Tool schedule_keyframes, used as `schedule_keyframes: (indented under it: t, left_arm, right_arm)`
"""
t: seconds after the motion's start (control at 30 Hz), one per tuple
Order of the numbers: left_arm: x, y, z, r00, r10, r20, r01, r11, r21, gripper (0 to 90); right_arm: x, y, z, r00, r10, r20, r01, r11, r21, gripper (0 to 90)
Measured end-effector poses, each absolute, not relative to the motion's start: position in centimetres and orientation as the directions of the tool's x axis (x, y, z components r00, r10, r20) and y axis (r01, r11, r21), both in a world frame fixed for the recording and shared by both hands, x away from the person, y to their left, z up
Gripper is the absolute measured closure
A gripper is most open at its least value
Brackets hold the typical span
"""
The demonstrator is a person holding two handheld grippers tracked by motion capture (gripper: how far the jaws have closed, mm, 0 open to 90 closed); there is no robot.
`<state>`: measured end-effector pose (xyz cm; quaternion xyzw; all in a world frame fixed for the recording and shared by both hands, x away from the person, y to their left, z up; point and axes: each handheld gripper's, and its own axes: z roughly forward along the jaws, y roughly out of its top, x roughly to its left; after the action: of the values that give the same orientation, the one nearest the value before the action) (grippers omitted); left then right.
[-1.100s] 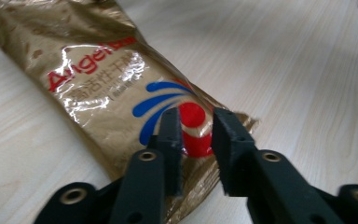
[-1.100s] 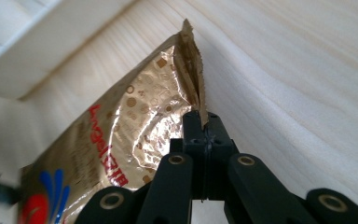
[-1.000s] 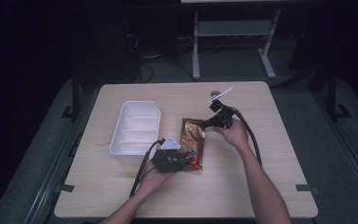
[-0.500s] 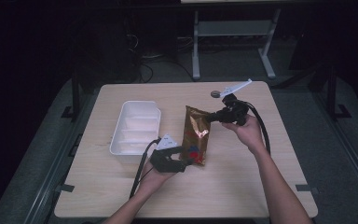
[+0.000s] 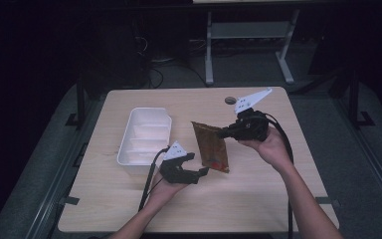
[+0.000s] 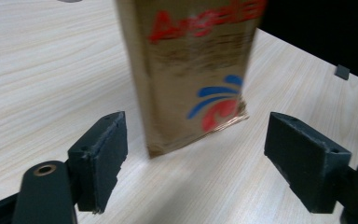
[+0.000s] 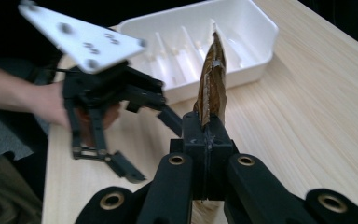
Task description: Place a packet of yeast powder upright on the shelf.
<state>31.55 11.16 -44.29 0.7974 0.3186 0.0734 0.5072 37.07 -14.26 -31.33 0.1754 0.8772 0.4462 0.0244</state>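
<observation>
Since the frame half a second earlier, the right gripper [image 5: 227, 133] has lifted the glossy gold-brown foil packet with red and blue print [image 5: 212, 147] further up and toward the table's right half, while the left gripper [image 5: 199, 169] has let go and drawn back from the packet's lower end. Nearest the person, the left gripper is held low over the pale wood-grain tabletop [image 5: 258, 199], its two black jaws set wide apart with the packet's bottom edge between them and touching neither [image 6: 193, 70]. Beyond it, the packet hangs nearly upright, its lower corner at or just above the table surface; contact cannot be told. The right gripper's jaws are pressed together on the packet's edge [image 7: 210, 88], and its grey three-cornered plate [image 5: 251, 100] points up and away. To the left stands a white rectangular plastic tray with ribbed floor [image 5: 129, 144], beside the packet but apart from it. Farther off, a small round dark disc [image 5: 230, 100] lies near the table's far edge.
</observation>
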Motion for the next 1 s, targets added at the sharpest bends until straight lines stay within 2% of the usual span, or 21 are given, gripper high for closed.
schedule_keyframes:
  t: [0.17, 0.23, 0.4, 0.47, 0.63, 0.8, 1.0]
  left_arm:
    - [31.5, 11.1, -44.2, 0.803, 0.555, -0.219, 0.424, -0.273, 0.864, 20.5]
    - [31.4, 11.1, -44.2, 0.815, 0.539, -0.214, 0.411, -0.277, 0.868, 24.2]
    - [31.3, 11.2, -44.2, 0.831, 0.510, -0.225, 0.406, -0.278, 0.870, 48.3]
    - [31.3, 11.3, -44.2, 0.834, 0.508, -0.216, 0.398, -0.282, 0.873, 57.5]
    - [31.2, 11.3, -44.3, 0.846, 0.496, -0.197, 0.381, -0.303, 0.873, 70.2]
    - [31.2, 11.0, -44.3, 0.851, 0.492, -0.183, 0.373, -0.321, 0.870, 75.8]
    - [31.1, 10.8, -44.4, 0.858, 0.479, -0.186, 0.372, -0.330, 0.867, 79.2]
  right_arm:
    - [35.8, -13.7, -30.3, -0.962, 0.261, 0.084, 0.223, 0.565, 0.794, 89.9]
    - [35.6, -13.6, -30.4, -0.964, 0.249, 0.094, 0.225, 0.569, 0.791, 89.8]
    - [35.2, -13.3, -31.5, -0.969, 0.222, 0.109, 0.223, 0.590, 0.776, 89.5]
    - [35.3, -13.7, -32.0, -0.966, 0.221, 0.135, 0.239, 0.561, 0.793, 89.5]
    - [35.5, -14.7, -32.6, -0.955, 0.249, 0.159, 0.272, 0.528, 0.805, 89.1]
    - [35.4, -15.3, -33.2, -0.947, 0.274, 0.168, 0.293, 0.518, 0.804, 86.3]
    - [35.5, -15.3, -33.5, -0.944, 0.285, 0.169, 0.306, 0.554, 0.775, 72.8]
